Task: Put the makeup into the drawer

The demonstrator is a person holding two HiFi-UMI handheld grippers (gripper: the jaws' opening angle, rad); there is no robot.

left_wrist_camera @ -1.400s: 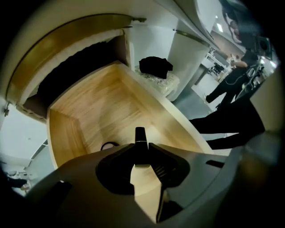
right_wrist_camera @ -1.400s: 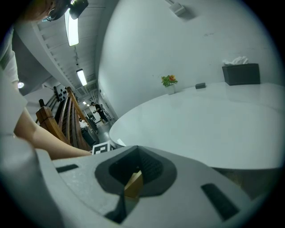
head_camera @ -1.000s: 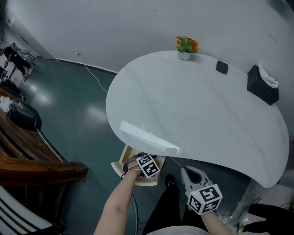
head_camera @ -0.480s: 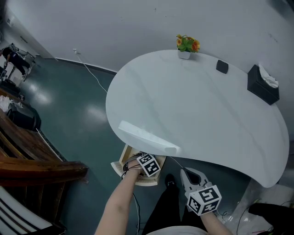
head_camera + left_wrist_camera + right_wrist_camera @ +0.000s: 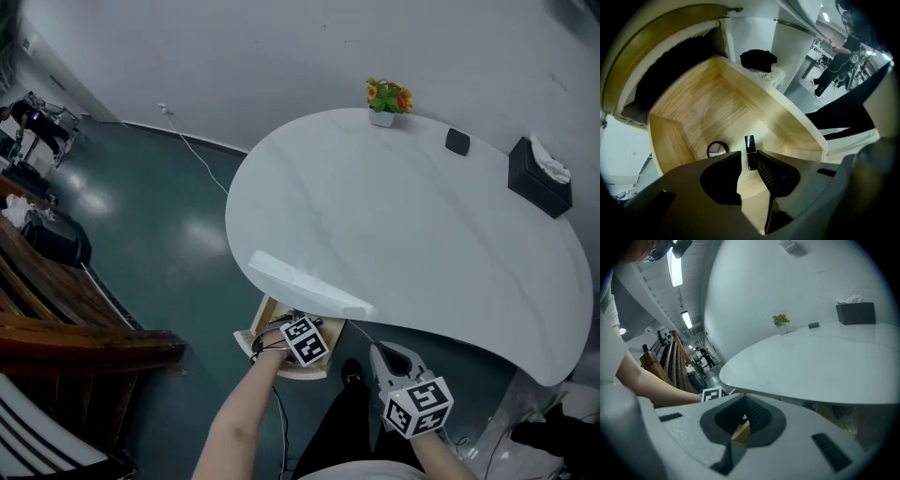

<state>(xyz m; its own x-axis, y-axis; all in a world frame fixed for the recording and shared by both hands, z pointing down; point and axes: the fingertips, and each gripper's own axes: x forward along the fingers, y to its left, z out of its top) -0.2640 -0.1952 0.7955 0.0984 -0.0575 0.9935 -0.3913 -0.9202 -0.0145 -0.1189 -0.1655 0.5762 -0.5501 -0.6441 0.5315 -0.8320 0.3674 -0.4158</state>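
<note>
Black tube (image 5: 750, 152), perhaps lipstick, beside round compact (image 5: 717, 149) in open wooden drawer (image 5: 722, 101)

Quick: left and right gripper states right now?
Left gripper: jaws open, empty, above the lipstick lying in the drawer.
Right gripper: jaws closed, holding nothing.

Probably a lab or studio hall, not a home: a big white table (image 5: 403, 225) stands on a glossy teal floor (image 5: 159, 216). A flower pot (image 5: 387, 97) and tissue box (image 5: 539, 176) sit at its far edge. Wooden steps (image 5: 66, 309) and dark gear (image 5: 33, 127) lie off its left.
</note>
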